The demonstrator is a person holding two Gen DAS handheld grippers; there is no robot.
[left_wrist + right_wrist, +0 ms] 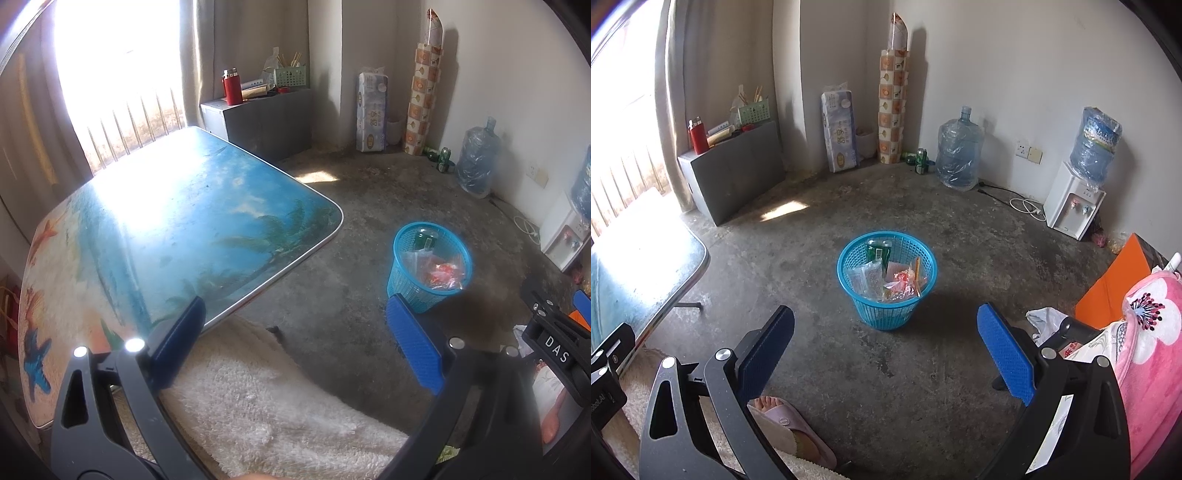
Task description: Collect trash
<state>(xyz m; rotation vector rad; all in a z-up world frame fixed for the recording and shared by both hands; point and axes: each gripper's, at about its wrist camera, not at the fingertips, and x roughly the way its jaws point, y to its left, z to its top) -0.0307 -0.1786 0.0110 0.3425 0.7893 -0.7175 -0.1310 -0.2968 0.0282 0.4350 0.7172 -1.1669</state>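
The left gripper (295,339) hangs with its jaws spread wide and nothing between them, over the edge of the beach-print table (177,221); the right gripper (886,350) gapes likewise, empty; the blue basket (849,258) stands on the concrete floor (979,258), holding wrappers (901,280) and 1 green bottle (878,249).

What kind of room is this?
Probably a simple room in someone's home. There's a table with a beach picture on top, a water dispenser by the wall, a pack of toilet paper in the corner, and a blue trash basket with wrappers in it on the concrete floor.
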